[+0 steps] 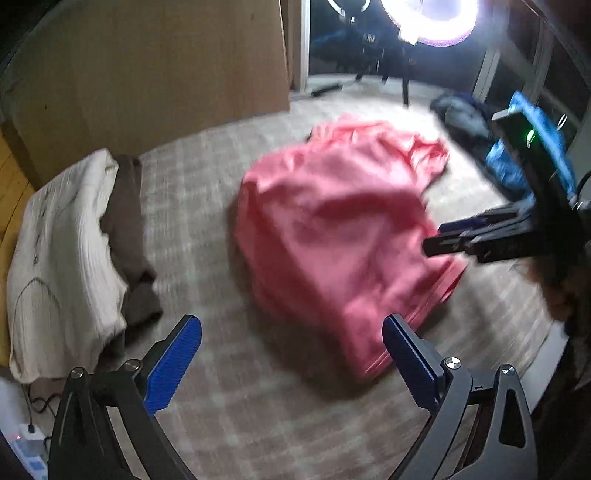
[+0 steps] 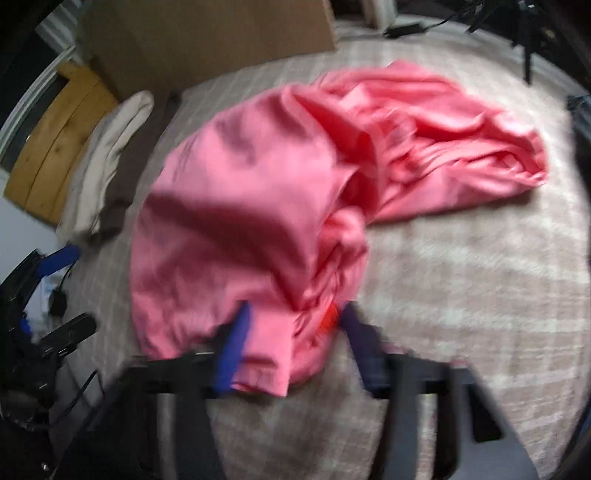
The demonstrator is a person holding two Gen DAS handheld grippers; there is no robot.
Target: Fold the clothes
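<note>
We see a pink garment [image 1: 332, 221] lying crumpled on a pale checked rug [image 1: 207, 229], roughly in the middle of it, with one part bunched and trailing away toward the far right side in the right wrist view [image 2: 443, 147].

Our left tool [image 1: 291, 332] hovers above the rug just short of the garment's near edge, its two blue-padded fingers spread wide with nothing between them — it is released.

Our right tool [image 2: 293, 321] sits at the garment's near hem. Its fingers stand apart on either side of a fold of pink cloth, but the view is smeared by motion blur, so we cannot tell whether they pinch the fabric or merely straddle it. From the left wrist view the same tool [image 1: 439, 240] juts in from the right, over the garment's edge.

To the left lie a cream folded cloth [image 1: 62, 251] and a brown cloth [image 1: 127, 221] touching it — beside a cardboard box [image 1: 147, 70]. A ring light [image 1: 432, 18] glares at the back.
</note>
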